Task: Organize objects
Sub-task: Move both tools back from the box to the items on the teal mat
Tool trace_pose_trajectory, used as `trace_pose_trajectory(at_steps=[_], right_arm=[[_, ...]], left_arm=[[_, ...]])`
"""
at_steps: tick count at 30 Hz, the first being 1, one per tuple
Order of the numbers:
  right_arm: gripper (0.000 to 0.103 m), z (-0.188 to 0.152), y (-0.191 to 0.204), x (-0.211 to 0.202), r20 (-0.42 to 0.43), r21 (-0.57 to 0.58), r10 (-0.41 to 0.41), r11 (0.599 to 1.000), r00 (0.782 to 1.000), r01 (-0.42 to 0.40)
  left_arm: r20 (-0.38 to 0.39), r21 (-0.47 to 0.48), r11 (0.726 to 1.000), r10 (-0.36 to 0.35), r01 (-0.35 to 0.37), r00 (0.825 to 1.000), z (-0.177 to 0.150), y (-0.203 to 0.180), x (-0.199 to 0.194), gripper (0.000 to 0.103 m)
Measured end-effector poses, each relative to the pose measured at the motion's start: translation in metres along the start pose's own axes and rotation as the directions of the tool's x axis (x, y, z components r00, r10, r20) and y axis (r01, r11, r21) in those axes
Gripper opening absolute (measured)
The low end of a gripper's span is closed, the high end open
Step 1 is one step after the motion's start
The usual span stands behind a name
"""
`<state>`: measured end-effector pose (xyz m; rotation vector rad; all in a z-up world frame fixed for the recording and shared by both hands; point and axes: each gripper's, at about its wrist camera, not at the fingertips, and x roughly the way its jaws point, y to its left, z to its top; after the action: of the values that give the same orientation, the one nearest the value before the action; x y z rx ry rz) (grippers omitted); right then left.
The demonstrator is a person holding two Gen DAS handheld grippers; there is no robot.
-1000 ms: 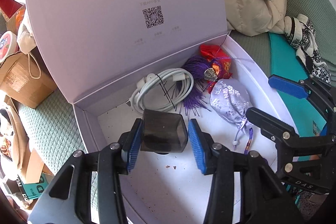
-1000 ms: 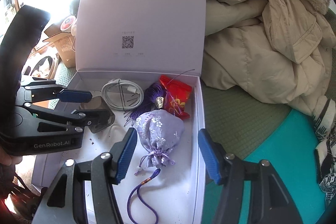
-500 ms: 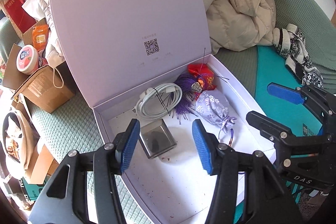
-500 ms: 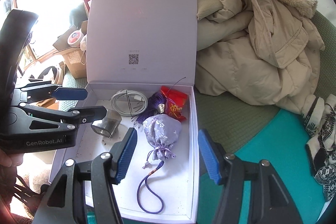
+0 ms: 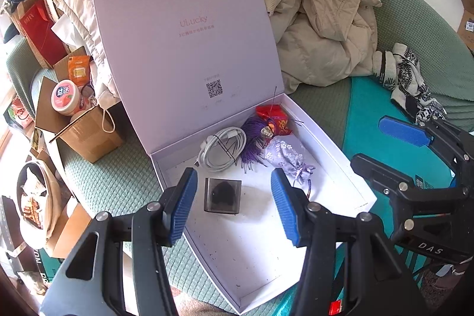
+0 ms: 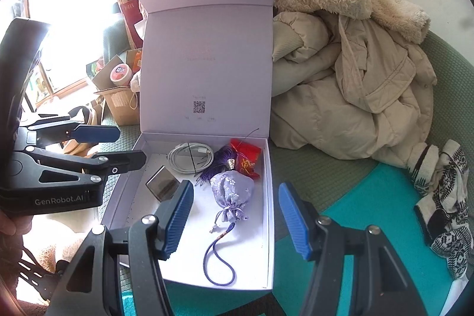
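An open lilac gift box (image 5: 349,185) (image 6: 268,215) lies on the green sofa, its lid upright. Inside lie a smoky clear cube (image 5: 222,195) (image 6: 163,183), a coiled white cable (image 5: 222,147) (image 6: 189,157), a purple tassel (image 5: 253,135) (image 6: 217,165), a red pouch (image 5: 274,117) (image 6: 247,157) and a lilac drawstring pouch (image 5: 286,156) (image 6: 232,191). My left gripper (image 5: 234,206) (image 6: 118,147) is open and empty above the cube. My right gripper (image 6: 235,222) (image 5: 385,147) is open and empty above the box's right side.
Beige coats (image 5: 323,19) (image 6: 355,64) are piled behind the box. Knitted patterned socks (image 5: 408,85) (image 6: 444,197) lie on a teal mat (image 5: 370,114) at the right. A cardboard box (image 5: 86,132) with a pink tub (image 5: 65,96) stands at the left.
My left gripper let go of the cube, which now rests on the box floor. Both grippers rose and pulled back from the box.
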<state>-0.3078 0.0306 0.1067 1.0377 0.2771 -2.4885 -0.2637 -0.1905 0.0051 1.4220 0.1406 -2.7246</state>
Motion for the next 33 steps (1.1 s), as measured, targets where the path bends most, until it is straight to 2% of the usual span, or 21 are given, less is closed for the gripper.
trace_pose_trajectory(at_steps=[5, 12, 24, 33], right_arm=[[0.06, -0.007, 0.005, -0.02, 0.008, 0.005, -0.017, 1.0, 1.0, 0.017], [0.06, -0.026, 0.015, -0.057, 0.034, 0.038, -0.029, 0.999, 0.999, 0.027], [0.06, -0.077, 0.028, -0.116, 0.022, 0.112, -0.086, 0.99, 0.996, 0.084], [0.061, -0.113, 0.036, -0.147, -0.013, 0.155, -0.091, 0.984, 0.996, 0.092]], left_arm=[[0.035, 0.006, 1.0, -0.007, 0.006, 0.999, -0.007, -0.006, -0.027, 0.05], [0.042, 0.018, 1.0, -0.001, 0.0, 0.999, -0.026, -0.013, -0.055, 0.05], [0.037, 0.083, 0.996, -0.03, 0.027, 0.999, -0.081, -0.045, -0.1, 0.054], [0.051, 0.135, 0.991, -0.021, 0.014, 0.998, -0.118, -0.066, -0.136, 0.055]])
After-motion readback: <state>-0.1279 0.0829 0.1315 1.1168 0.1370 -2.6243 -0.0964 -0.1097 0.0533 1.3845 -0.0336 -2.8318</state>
